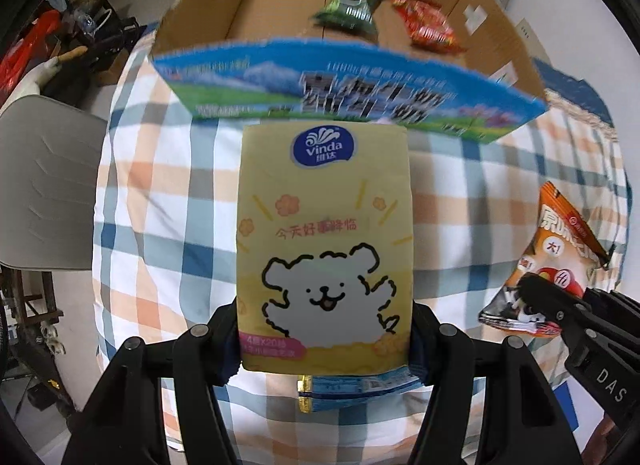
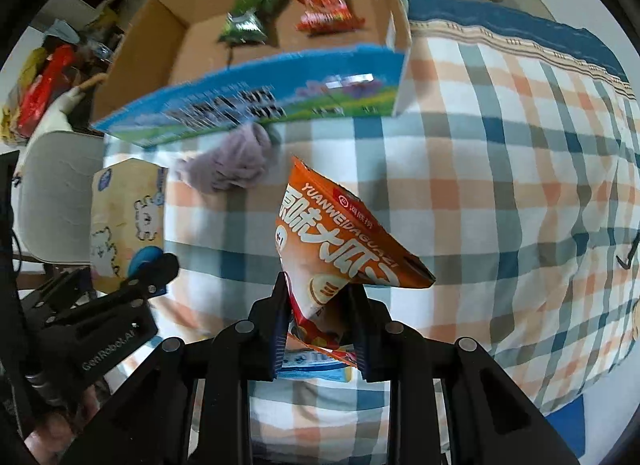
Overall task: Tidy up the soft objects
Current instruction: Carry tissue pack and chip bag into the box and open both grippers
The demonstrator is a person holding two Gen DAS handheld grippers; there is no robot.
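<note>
My left gripper [image 1: 325, 341] is shut on a yellow Vinda tissue pack [image 1: 325, 241] with a white bear drawing, held upright above the checked cloth, short of the cardboard box [image 1: 500, 37]. My right gripper [image 2: 320, 313] is shut on the lower corner of an orange seed snack bag [image 2: 344, 241], which also shows at the right of the left wrist view as the orange bag [image 1: 560, 257]. Inside the box lie a green packet [image 1: 352, 1] and a red packet [image 1: 428, 23]. The tissue pack [image 2: 124, 221] appears at the left of the right wrist view.
A crumpled purple cloth [image 2: 236, 161] lies on the checked tablecloth [image 2: 500, 185] just before the box's blue printed flap [image 2: 256, 101]. A blue-and-white flat packet [image 1: 360, 387] lies under my left gripper. A grey chair [image 1: 48, 185] stands at the left, with floor clutter beyond.
</note>
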